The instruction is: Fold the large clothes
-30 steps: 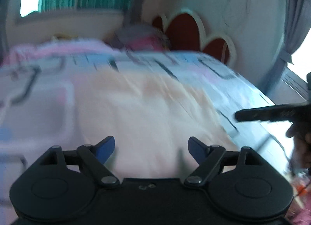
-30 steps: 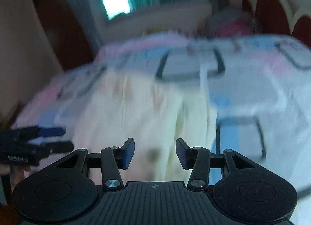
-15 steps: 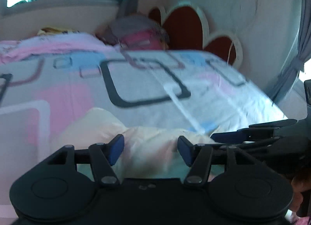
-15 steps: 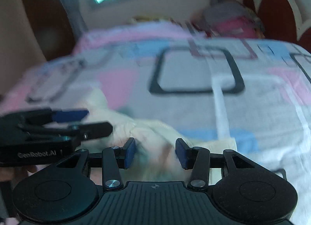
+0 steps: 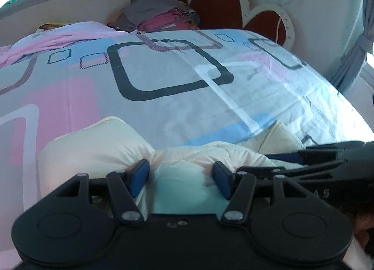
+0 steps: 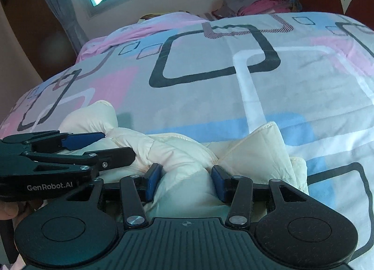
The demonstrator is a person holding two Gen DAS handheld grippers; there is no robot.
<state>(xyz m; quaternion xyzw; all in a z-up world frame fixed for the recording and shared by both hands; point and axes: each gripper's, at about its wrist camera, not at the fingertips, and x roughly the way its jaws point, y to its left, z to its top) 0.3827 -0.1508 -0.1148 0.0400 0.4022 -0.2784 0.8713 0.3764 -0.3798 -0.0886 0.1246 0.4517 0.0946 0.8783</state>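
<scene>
Patterned bedsheet [image 5: 168, 76] across a bed, red scalloped headboard [image 5: 217, 6] at 12 o'clock, stacked laundry [image 5: 161, 15] beside it. Cream padded jacket [image 6: 187, 153] bunched at the near edge, 6 o'clock. Left gripper [image 5: 181, 176] spread wide, fabric bulging between the blue pads, not pinched. Right gripper [image 6: 185, 181] likewise parted over a cream fold (left tool visible at 9 o'clock, right view).

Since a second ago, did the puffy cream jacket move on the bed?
Yes. The cream jacket was spread far up the patterned bedsheet, covering where the black square outline is; now it lies bunched at the near edge, below that square.
</scene>
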